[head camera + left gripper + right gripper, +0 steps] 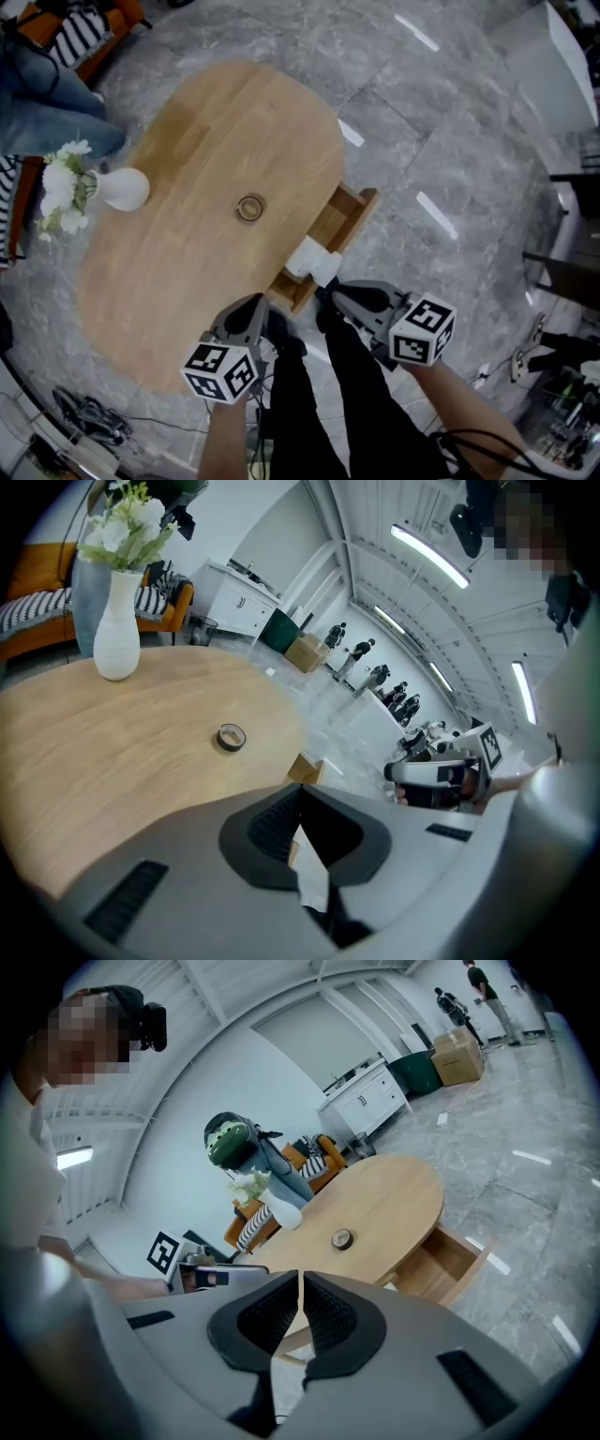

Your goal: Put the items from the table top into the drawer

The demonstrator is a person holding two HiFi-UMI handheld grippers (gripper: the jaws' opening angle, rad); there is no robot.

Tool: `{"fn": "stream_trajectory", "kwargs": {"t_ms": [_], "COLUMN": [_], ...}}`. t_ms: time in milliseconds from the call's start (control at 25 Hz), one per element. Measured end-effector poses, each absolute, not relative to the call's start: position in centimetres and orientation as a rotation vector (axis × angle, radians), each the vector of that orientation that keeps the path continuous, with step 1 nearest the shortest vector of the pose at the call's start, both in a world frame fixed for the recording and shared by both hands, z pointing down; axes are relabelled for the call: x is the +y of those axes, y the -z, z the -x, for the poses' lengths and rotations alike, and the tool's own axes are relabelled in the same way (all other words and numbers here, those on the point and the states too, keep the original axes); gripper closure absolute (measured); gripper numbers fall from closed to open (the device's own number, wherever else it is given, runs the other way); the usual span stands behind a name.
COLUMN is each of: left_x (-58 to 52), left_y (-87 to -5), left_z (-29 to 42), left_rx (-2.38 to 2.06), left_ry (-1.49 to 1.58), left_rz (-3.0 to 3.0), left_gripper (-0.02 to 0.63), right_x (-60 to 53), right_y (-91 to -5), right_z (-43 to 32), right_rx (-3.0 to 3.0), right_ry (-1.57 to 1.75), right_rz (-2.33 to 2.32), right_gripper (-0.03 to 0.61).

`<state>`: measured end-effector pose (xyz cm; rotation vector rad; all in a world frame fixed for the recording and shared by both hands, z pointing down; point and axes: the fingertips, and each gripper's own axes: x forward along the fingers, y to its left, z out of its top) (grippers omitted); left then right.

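A small tape roll (249,207) (231,737) (342,1238) lies flat near the middle of the oval wooden table (178,281). The drawer (339,223) (441,1265) stands pulled out of the table's right side. A white item (312,260) rests in the end of it nearest me. My left gripper (274,326) (300,794) hangs shut and empty just off the table's near edge, short of the drawer. Through the slit under its tips only a sliver of the white item (312,878) shows. My right gripper (326,296) (300,1281) is shut too, beside the drawer's near end, holding nothing.
A white vase (124,188) (117,621) with white flowers stands at the table's far left. A person in jeans (42,108) sits by an orange seat beyond it. Cables (89,417) lie on the grey marble floor. My own legs (319,403) are below the grippers.
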<state>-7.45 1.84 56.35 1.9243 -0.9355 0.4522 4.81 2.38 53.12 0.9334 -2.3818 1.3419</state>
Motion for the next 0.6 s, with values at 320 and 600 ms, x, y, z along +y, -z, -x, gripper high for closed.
{"fn": "stream_trajectory", "kwargs": {"t_ms": [320,600], "left_x": [2.1,1.8], "left_y": [-55.0,-54.6], "left_z": [8.3,8.7], "left_rx": [-0.968,-0.983], "left_ry": [-0.399,-0.372], "left_rz": [-1.940,-1.958], "left_gripper": [0.612,0.614], "right_x": [2.2,2.2], "right_y": [-53.5,-53.8], "right_z": [-5.2,-5.1], "right_rx": [-2.367,-2.360], "right_ry": [-1.348,-1.361], "right_rz": [-0.956,-0.949], "right_gripper": [0.537,0.537]}}
